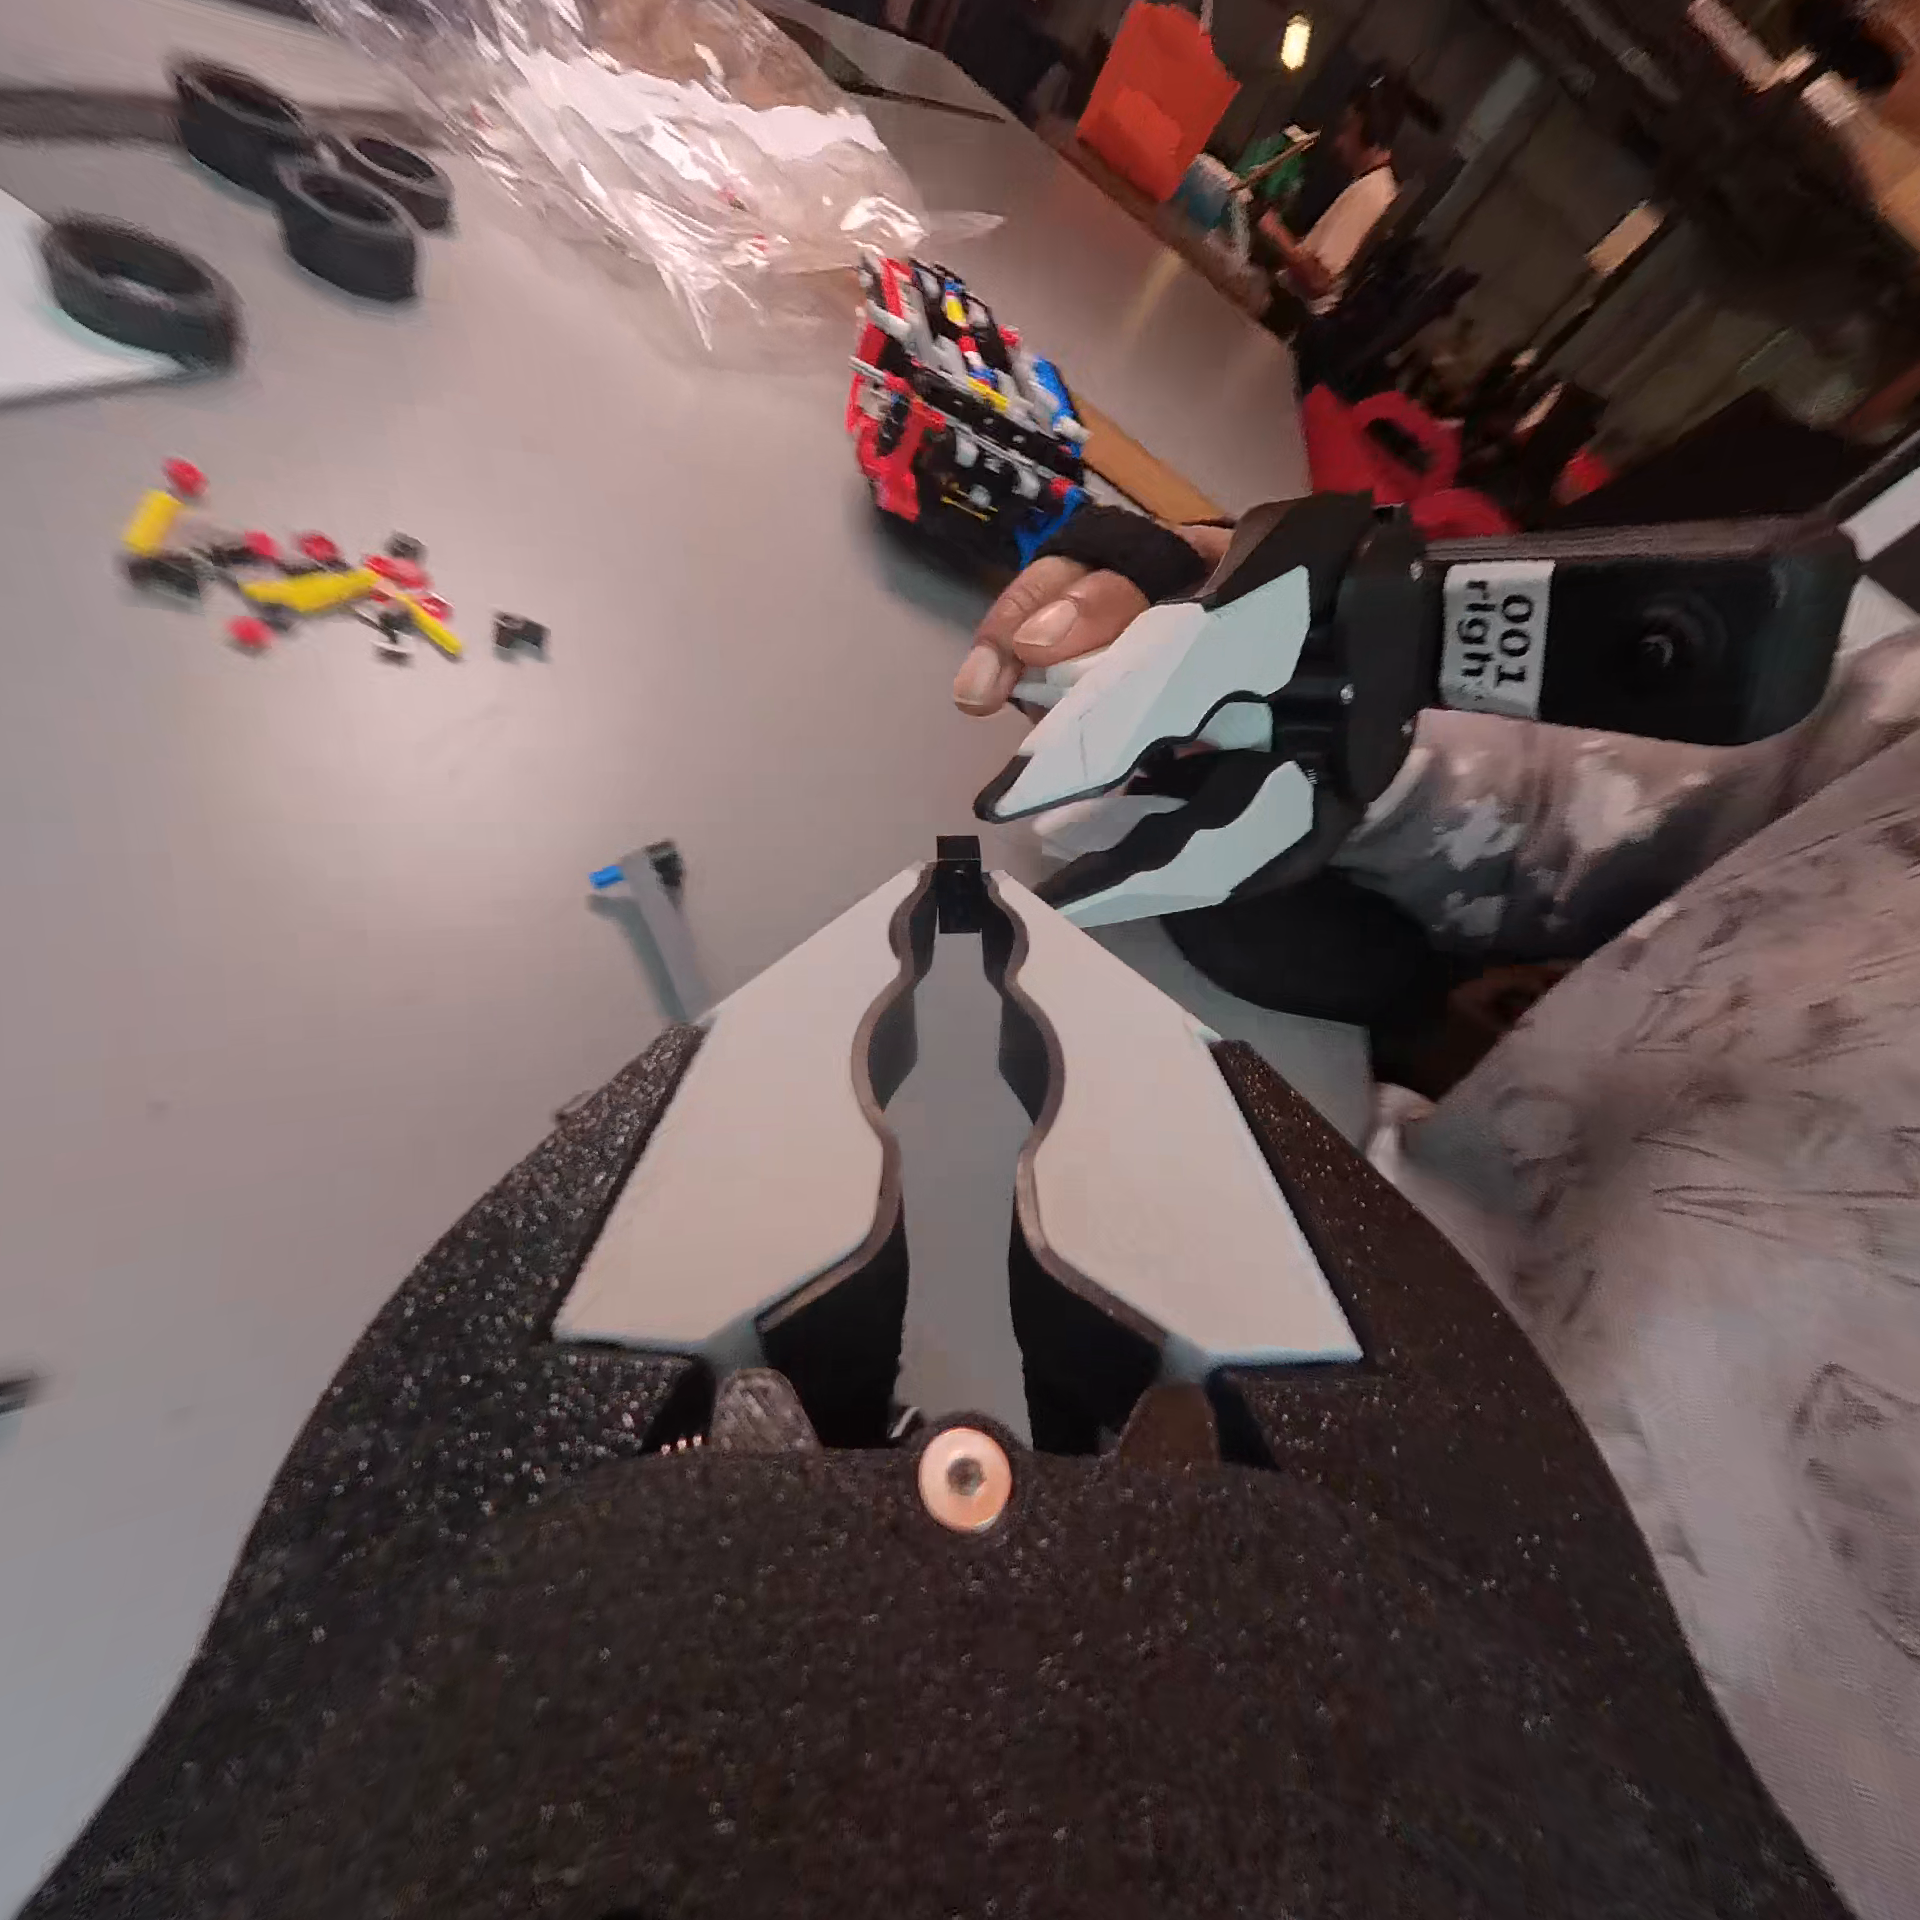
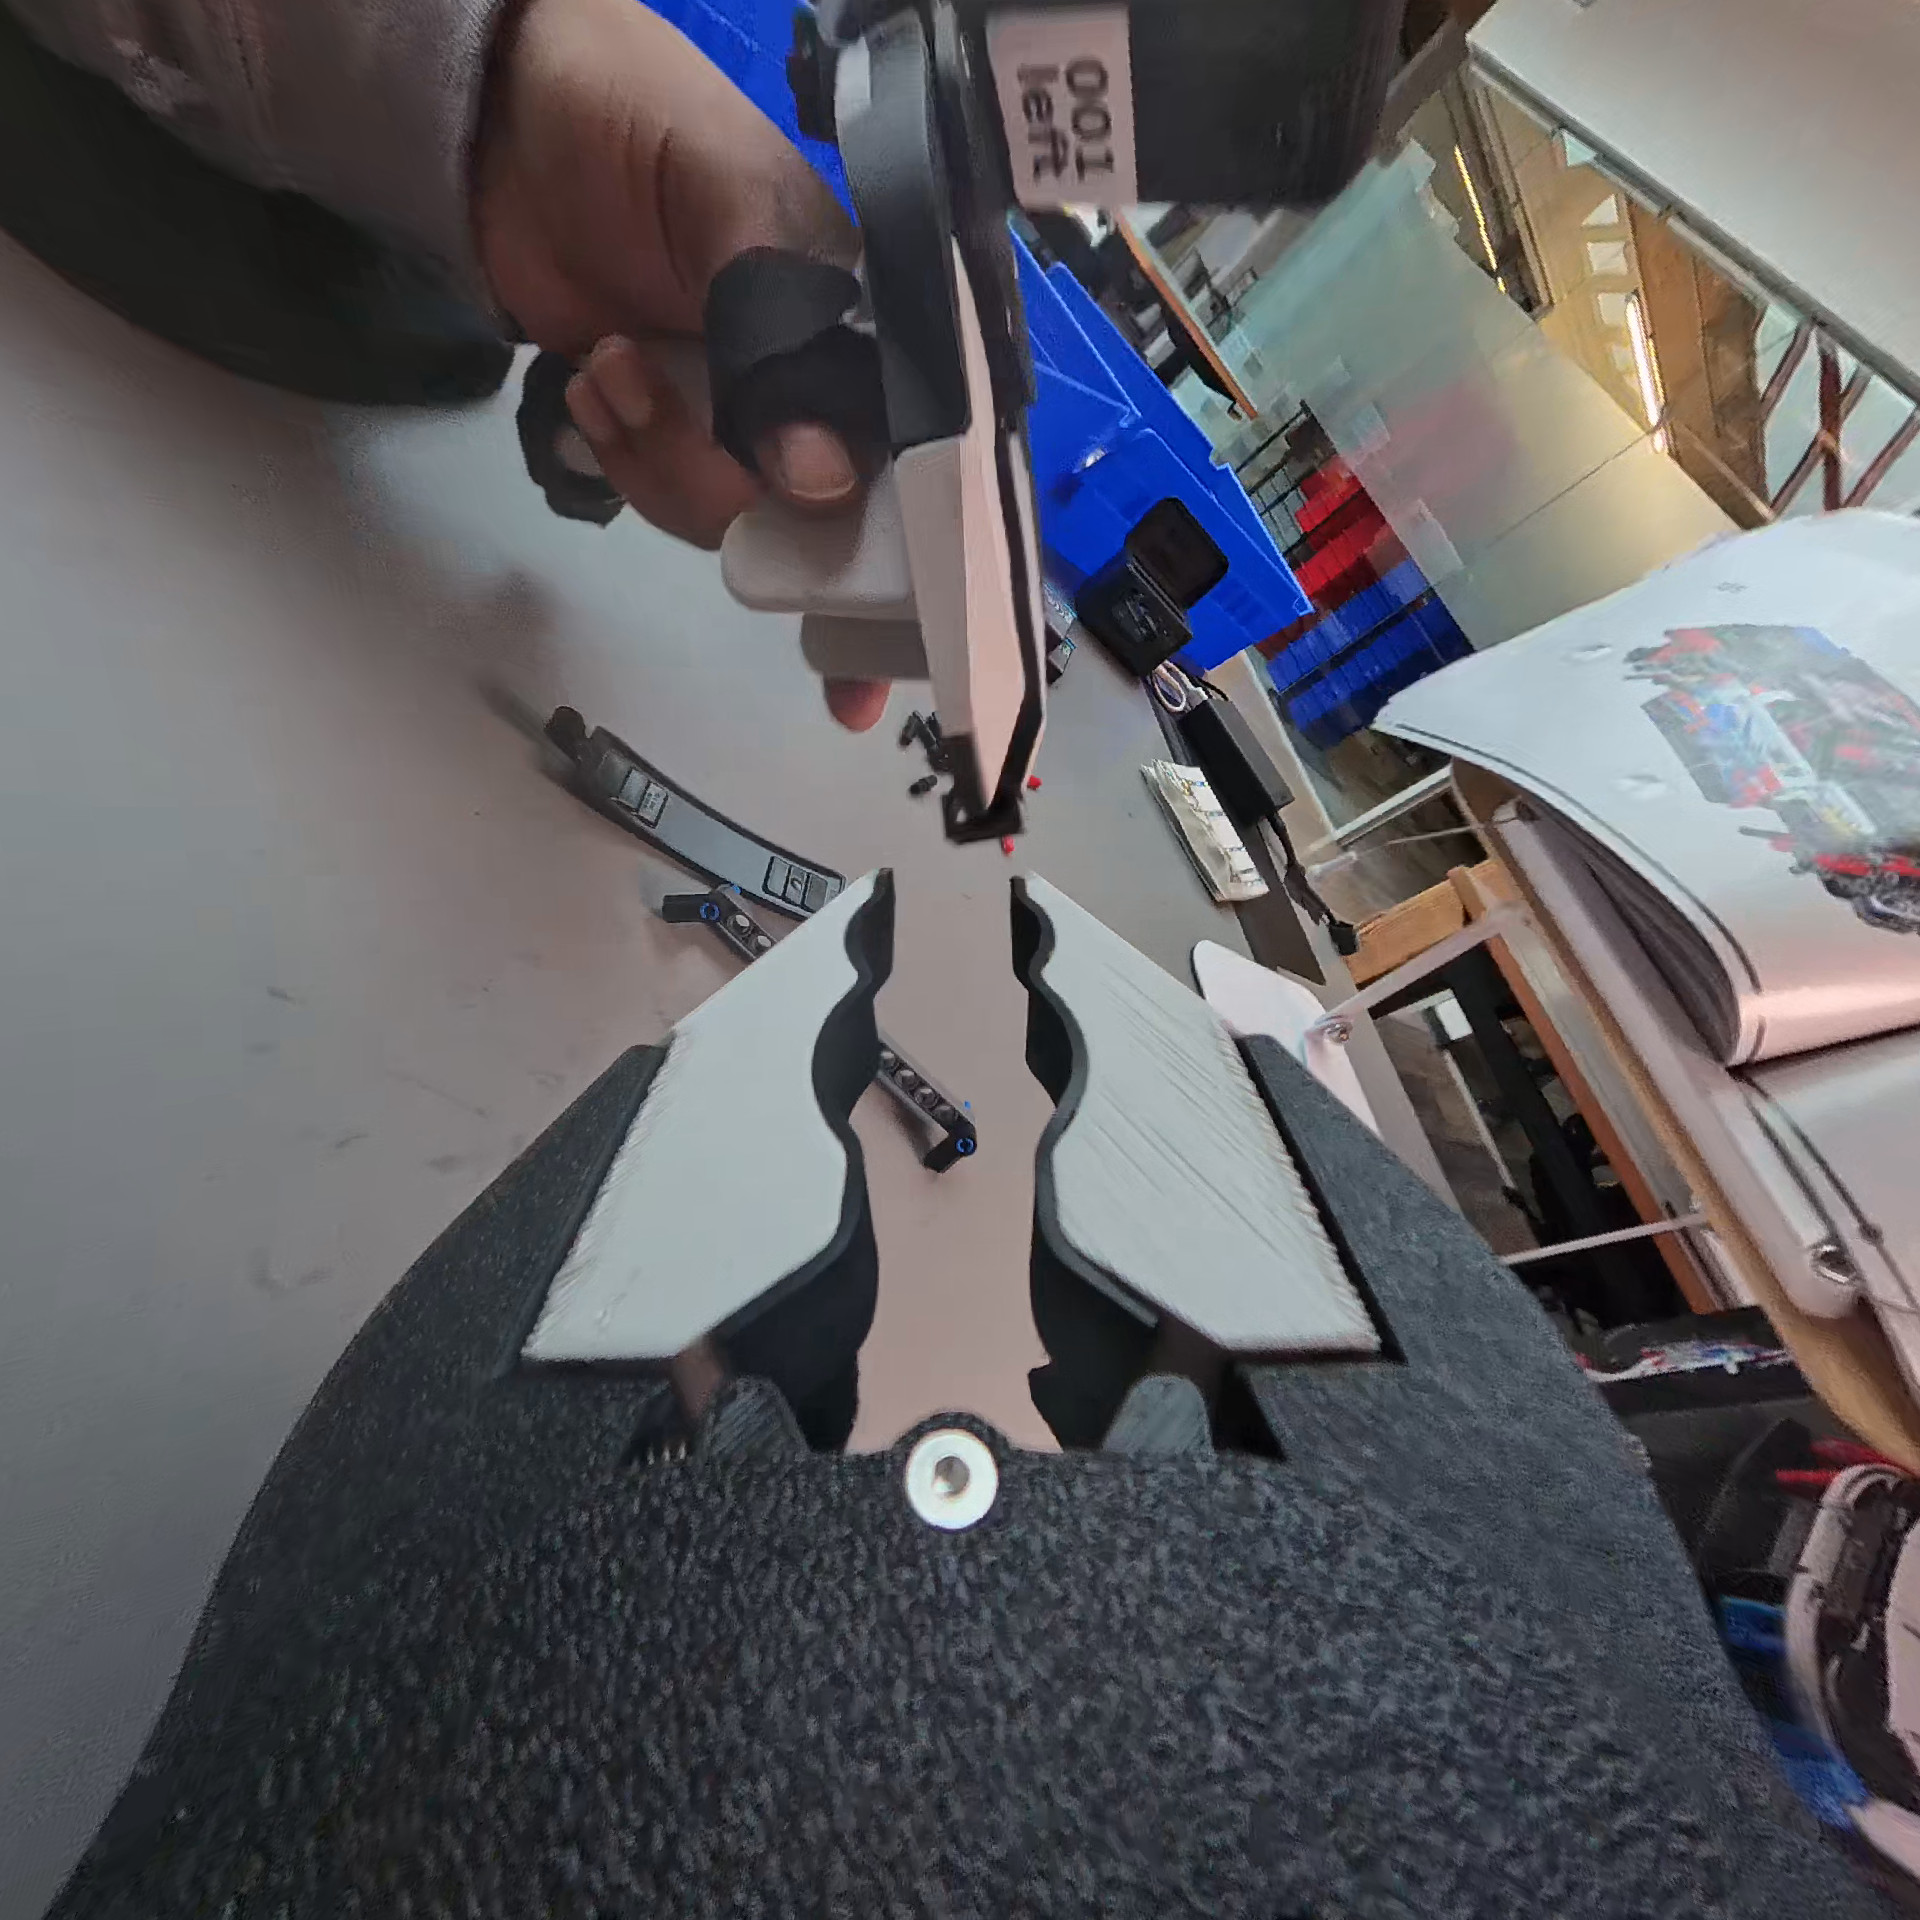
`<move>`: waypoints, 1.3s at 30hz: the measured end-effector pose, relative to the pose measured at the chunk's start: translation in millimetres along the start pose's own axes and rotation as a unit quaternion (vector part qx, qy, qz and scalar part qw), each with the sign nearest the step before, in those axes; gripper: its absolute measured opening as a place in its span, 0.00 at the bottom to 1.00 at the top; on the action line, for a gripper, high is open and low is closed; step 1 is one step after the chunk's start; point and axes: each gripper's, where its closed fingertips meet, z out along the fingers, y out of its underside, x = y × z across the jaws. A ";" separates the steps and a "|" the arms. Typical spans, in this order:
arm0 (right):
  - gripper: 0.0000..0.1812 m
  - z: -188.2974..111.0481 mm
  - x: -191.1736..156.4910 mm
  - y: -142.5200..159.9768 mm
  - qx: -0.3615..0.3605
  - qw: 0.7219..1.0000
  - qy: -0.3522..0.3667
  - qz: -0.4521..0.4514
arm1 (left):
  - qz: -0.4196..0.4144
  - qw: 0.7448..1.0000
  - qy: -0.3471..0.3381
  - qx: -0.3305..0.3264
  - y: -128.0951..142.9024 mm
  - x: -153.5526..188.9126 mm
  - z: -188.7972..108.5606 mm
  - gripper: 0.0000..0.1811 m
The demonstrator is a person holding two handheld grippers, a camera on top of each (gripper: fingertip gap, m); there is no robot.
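My left gripper is shut on a small black brick piece that sticks out between its fingertips, held above the grey table. My right gripper is open and empty. It faces the left gripper, and their tips are close but apart. In the left wrist view the right gripper comes in from the right, held by a hand, its jaws apart just beside the black piece. In the right wrist view the left gripper hangs from above with the black piece at its tip.
On the table lie a red, blue and black brick-built model, loose yellow and red pieces, black tyres, a clear plastic bag and a grey beam. A black curved part, a black beam, blue bins and an open booklet are also in view. Left and right tips are no more than a few centimetres apart.
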 end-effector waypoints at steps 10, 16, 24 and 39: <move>0.19 2.2 6.9 66.5 -0.106 0.977 -0.039 0.182 | 0.135 0.804 -0.579 0.009 -65.4 -138.9 -257.9 0.03; 0.16 11.7 2.8 95.0 -0.175 0.957 -0.046 0.226 | 0.012 0.751 -0.658 -0.052 4.1 -187.5 -330.3 0.05; 0.11 32.4 -1.6 111.4 -0.230 0.934 -0.068 0.264 | 0.044 0.780 -0.625 0.003 -13.1 -181.8 -304.2 0.21; 0.04 2.2 20.5 -3.1 0.061 0.996 0.001 0.070 | -0.147 0.972 0.182 0.035 -12.4 27.5 -16.2 0.21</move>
